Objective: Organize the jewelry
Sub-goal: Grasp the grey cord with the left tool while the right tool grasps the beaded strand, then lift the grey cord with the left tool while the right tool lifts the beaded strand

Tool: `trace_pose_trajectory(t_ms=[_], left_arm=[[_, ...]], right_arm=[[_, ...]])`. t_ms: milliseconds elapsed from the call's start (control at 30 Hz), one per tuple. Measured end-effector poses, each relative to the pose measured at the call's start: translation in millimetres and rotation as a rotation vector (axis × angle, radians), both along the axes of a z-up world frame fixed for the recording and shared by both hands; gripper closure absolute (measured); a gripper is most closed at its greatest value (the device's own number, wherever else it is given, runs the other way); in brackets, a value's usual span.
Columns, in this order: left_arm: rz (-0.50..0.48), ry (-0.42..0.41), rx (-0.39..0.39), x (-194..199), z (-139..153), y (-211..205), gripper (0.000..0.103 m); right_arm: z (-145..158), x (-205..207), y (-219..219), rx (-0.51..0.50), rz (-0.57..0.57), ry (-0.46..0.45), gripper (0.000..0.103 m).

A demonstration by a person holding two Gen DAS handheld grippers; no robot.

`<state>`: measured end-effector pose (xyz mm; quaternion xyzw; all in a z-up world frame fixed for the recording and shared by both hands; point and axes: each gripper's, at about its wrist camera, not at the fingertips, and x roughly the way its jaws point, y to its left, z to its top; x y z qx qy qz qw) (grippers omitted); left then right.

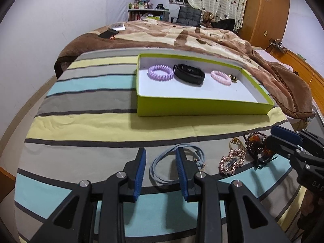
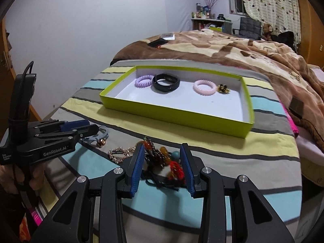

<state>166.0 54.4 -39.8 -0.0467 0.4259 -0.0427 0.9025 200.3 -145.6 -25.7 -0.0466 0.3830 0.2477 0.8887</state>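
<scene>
A yellow-green box (image 1: pixel 202 107) (image 2: pixel 172 119) holds a purple coil tie (image 1: pixel 160 73) (image 2: pixel 143 82), a black fitness band (image 1: pixel 189 74) (image 2: pixel 166 83), a pink coil tie (image 1: pixel 220 77) (image 2: pixel 205 87) and a small gold piece (image 1: pixel 233 78) (image 2: pixel 222 89). On the striped sheet in front lie a light blue cord bracelet (image 1: pixel 160 168) (image 2: pixel 101 135), a rose-gold chain (image 1: pixel 230 162) (image 2: pixel 119 154) and a beaded bracelet with a red tassel (image 1: pixel 255 141) (image 2: pixel 162 158). My left gripper (image 1: pixel 161 150) (image 2: pixel 91 127) is open over the cord, part of the loop between its fingers. My right gripper (image 2: pixel 163 147) (image 1: pixel 281 139) is open and straddles the beaded bracelet.
A brown patterned blanket (image 1: pixel 202 38) covers the bed behind the box, with a black phone (image 1: pixel 108 34) on it. A dark block (image 2: pixel 296 107) lies at the blanket's right edge. A hand (image 2: pixel 34 178) holds the left gripper's handle. Shelves and a chair stand far behind.
</scene>
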Motion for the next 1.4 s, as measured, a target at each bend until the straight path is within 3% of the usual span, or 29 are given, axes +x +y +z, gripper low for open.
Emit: trace_pose_trajectory(t_ms=[133, 333, 467, 967, 1400], left_arm=[[-0.002, 0.001, 0.015, -0.5, -0.6, -2.6, 0.072], [-0.002, 0.006, 0.004, -1.2, -1.0, 0.3, 0.094], [-0.005, 0.007, -0.005, -2.8, -0.8, 0.3, 0.100], [-0.020, -0.034, -0.023, -25.2, 11.0, -2.0, 0.102], [-0.035, -0.129, -0.040, -41.7, 48.0, -4.1, 0.102]], right_arm=[[-6.0, 3.2, 9.5, -0.034, 0.021, 0.014, 0.082], [-4.7, 1.7, 12.6, -0.057, 0.016, -0.002, 0.097], [-3.1, -0.8, 9.3, -0.052, 0.005, -0.007, 0.098], [13.1, -15.8, -3.6, 0.014, -0.017, -0.037, 0.100], [36.7, -25.6, -11.2, 0.055, -0.025, -0.084, 0.100]])
